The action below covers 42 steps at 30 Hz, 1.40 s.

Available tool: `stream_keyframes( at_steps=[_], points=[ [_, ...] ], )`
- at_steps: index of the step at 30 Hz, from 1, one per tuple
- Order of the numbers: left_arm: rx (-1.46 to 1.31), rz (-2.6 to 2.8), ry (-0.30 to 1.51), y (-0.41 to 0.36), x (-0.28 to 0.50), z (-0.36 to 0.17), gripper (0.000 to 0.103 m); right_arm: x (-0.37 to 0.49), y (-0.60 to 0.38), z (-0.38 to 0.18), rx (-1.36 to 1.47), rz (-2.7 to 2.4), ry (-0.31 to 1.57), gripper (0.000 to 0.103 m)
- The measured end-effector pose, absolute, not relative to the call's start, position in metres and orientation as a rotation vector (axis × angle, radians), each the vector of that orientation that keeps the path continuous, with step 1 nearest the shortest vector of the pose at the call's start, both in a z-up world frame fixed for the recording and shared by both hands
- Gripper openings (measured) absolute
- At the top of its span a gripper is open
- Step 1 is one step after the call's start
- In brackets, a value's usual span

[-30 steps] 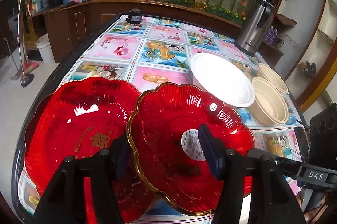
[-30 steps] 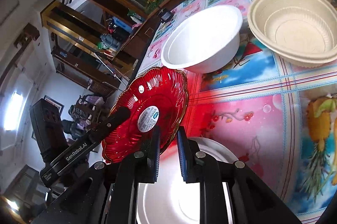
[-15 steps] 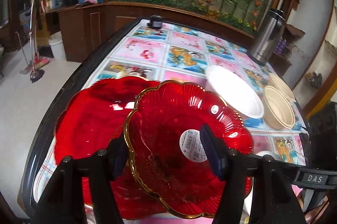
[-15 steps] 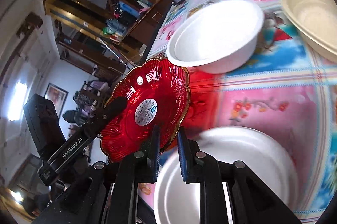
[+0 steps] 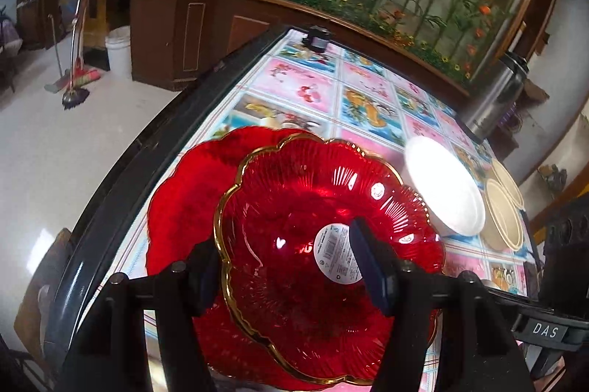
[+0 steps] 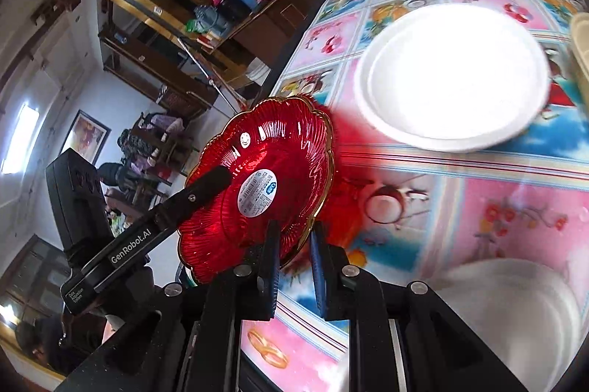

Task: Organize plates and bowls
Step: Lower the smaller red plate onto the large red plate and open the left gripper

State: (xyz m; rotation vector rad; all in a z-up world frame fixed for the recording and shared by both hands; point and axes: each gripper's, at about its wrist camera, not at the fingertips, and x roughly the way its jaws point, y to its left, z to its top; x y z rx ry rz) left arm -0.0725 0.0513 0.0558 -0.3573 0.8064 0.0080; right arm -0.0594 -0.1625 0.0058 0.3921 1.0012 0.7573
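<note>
A red glass plate with a gold scalloped rim (image 5: 313, 244) hangs tilted above the table, held from two sides. My left gripper (image 5: 283, 248) is shut on its wall. One finger (image 5: 368, 263) lies on the inside by the white label, and the other sits behind the left rim. My right gripper (image 6: 294, 233) is shut on the near rim of the same red plate (image 6: 265, 178). A second red plate (image 5: 184, 200) lies flat on the table, partly under the held one. A white bowl (image 5: 445, 185) stands to the right.
Two stacked beige bowls (image 5: 502, 215) sit beyond the white bowl (image 6: 452, 75). Another white dish (image 6: 515, 318) lies near my right gripper. A steel flask (image 5: 493, 97) and a small black object (image 5: 316, 38) stand at the far side. The table's dark edge (image 5: 121, 193) runs along the left.
Both grippers have carried the gold-rimmed plate leftward, so it now covers more of the flat red plate. The white bowl and beige bowls have slid right in both views.
</note>
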Motion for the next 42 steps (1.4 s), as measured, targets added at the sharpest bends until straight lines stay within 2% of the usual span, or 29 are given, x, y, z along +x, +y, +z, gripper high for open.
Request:
stream_keyframes(
  at_steps=[9,17,22,24,35,42],
  points=[
    [-0.403,0.038,0.825,0.076,-0.073,0.042,0.062,-0.067,-0.116,0.016,0.162,0.704,0.930,0.018],
    [-0.368,0.073,0.825,0.075,-0.074,0.041,0.064,-0.064,-0.097,0.008,0.073,0.653,0.953,0.019],
    [-0.350,0.065,0.833,0.070,-0.070,0.041,0.078,-0.061,-0.100,0.008,0.093,0.660,0.964,0.020],
    [-0.345,0.067,0.836,0.068,-0.070,0.041,0.079,-0.062,-0.100,0.008,0.096,0.661,0.965,0.020],
    [-0.357,0.054,0.859,0.064,-0.067,0.041,0.087,-0.067,-0.110,0.013,0.172,0.702,0.966,0.039],
    [-0.364,0.061,0.876,0.063,-0.066,0.041,0.089,-0.068,-0.117,0.014,0.234,0.742,0.986,0.042]
  ],
)
